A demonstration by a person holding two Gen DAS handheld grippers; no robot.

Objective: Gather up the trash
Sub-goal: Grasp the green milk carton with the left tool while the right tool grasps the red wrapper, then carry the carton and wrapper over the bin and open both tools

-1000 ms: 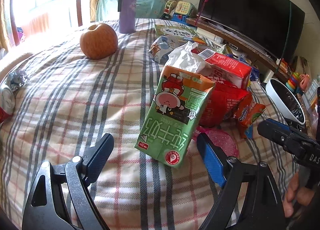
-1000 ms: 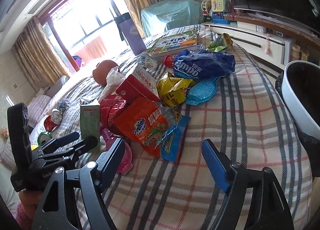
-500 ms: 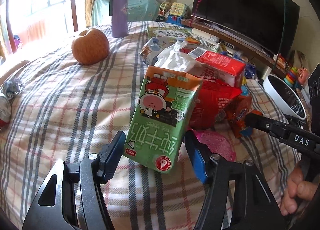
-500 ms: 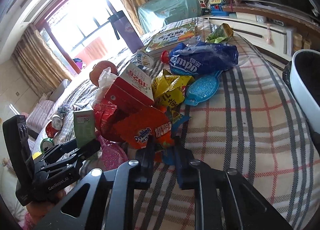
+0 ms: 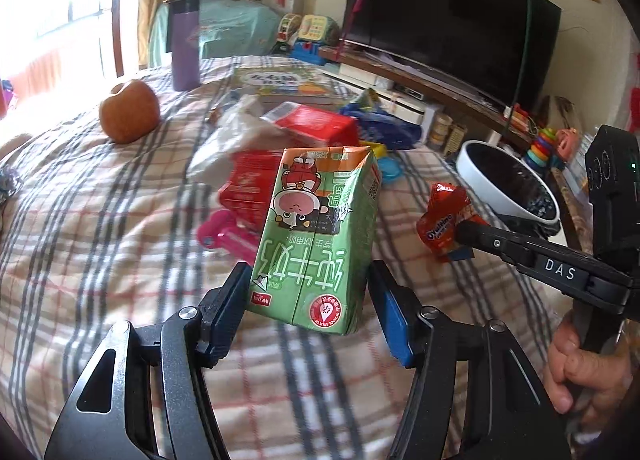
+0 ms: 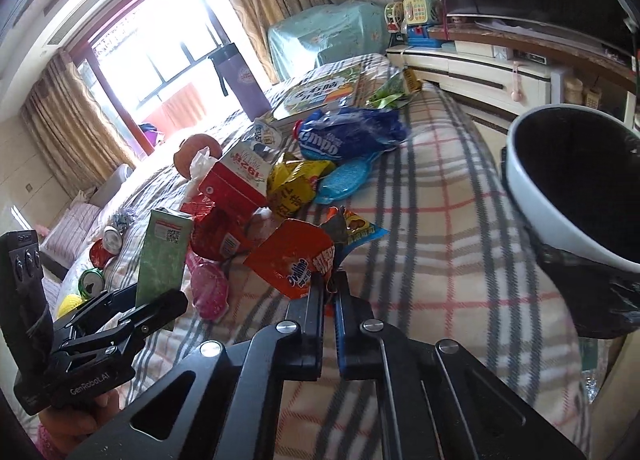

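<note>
From the left wrist view, the left tongs (image 5: 306, 308) pinch the green milk carton (image 5: 320, 240) by its lower sides, clear of the plaid-covered bed (image 5: 100, 240), so the grip should hold even as it swings toward the white bin (image 5: 508, 189) (a soft carton may buckle). From the right wrist view, the right tongs (image 6: 330, 286) are pressed together on a corner of the orange Ovaltine wrapper (image 6: 294, 256), lifted just off the trash pile; carry it level over the bin's rim before letting go.
</note>
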